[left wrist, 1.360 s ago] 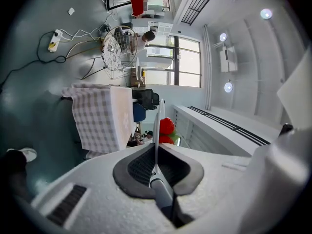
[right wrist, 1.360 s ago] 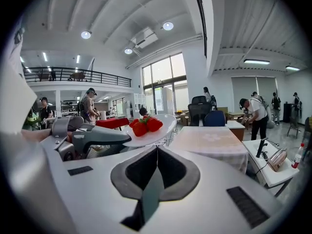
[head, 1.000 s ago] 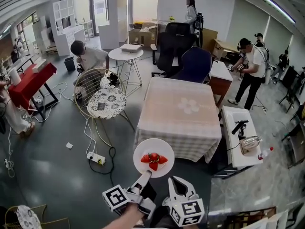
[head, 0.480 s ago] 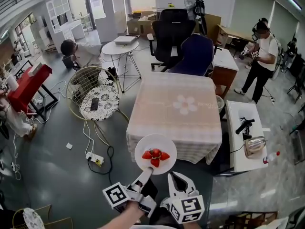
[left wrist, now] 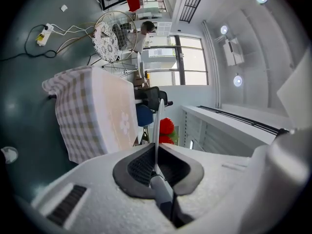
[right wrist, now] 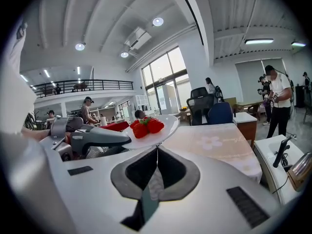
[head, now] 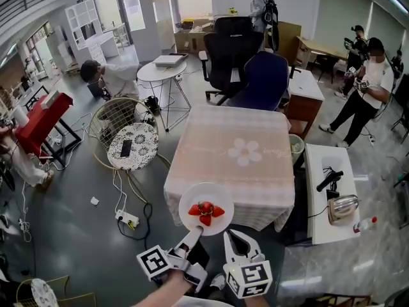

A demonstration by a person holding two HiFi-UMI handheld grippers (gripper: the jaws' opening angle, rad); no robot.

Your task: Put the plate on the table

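Note:
A white plate (head: 206, 208) with three strawberries (head: 205, 212) hangs in the air at the near left corner of the table (head: 233, 162), which has a checked cloth with a flower print. My left gripper (head: 193, 235) is shut on the plate's near rim. In the left gripper view the plate (left wrist: 158, 123) shows edge-on between the shut pads, with the strawberries (left wrist: 166, 128) behind it. My right gripper (head: 231, 238) hovers just to the right of the left one, shut and empty. The right gripper view shows the plate (right wrist: 165, 126) held level before the table (right wrist: 214, 145).
A round patterned stool (head: 131, 144) and a wire chair stand left of the table. A power strip (head: 128, 219) with cables lies on the floor near the left corner. A white bench (head: 332, 190) with a toaster stands on the right. Office chairs (head: 265, 78) and several people are beyond.
Both grippers and the plate have come closer to the table. The plate now overlaps its near left corner in the head view. The grip on the rim is unchanged.

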